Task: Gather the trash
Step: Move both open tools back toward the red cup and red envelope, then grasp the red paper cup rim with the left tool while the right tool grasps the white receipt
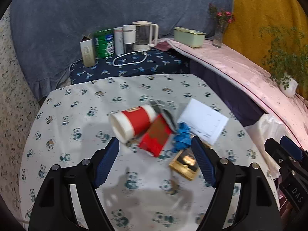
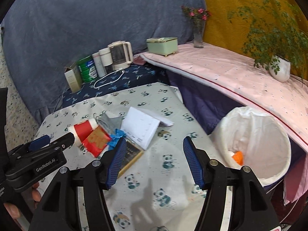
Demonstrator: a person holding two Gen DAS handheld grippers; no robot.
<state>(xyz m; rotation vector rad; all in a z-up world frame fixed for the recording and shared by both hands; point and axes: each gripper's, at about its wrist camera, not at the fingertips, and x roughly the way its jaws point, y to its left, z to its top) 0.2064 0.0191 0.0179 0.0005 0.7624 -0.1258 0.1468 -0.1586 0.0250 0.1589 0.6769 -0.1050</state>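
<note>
A red and white paper cup point(image 1: 132, 123) point(image 2: 83, 130) lies on its side on the panda-print table point(image 1: 77, 115). Touching it are a red packet point(image 1: 156, 137) point(image 2: 97, 140), a grey cloth point(image 1: 165, 111) point(image 2: 108, 122), a crumpled blue wrapper point(image 1: 182, 136) point(image 2: 117, 137), a white folded paper point(image 1: 204, 121) point(image 2: 142, 129) and a gold-edged black box point(image 1: 185, 162) point(image 2: 130, 154). My left gripper point(image 1: 155, 144) is open and empty just in front of the cup and packet. My right gripper point(image 2: 153, 144) is open and empty above bare tablecloth. A white-lined trash bin point(image 2: 256, 142) stands to the right, with an orange scrap point(image 2: 238, 156) inside.
A lower blue table at the back holds a kettle point(image 1: 144, 35) with a white cord, a green tin point(image 1: 104, 43), canisters and a box. A pink-covered shelf point(image 2: 221, 71) on the right carries a green box, a flower vase and a potted plant point(image 2: 279, 69).
</note>
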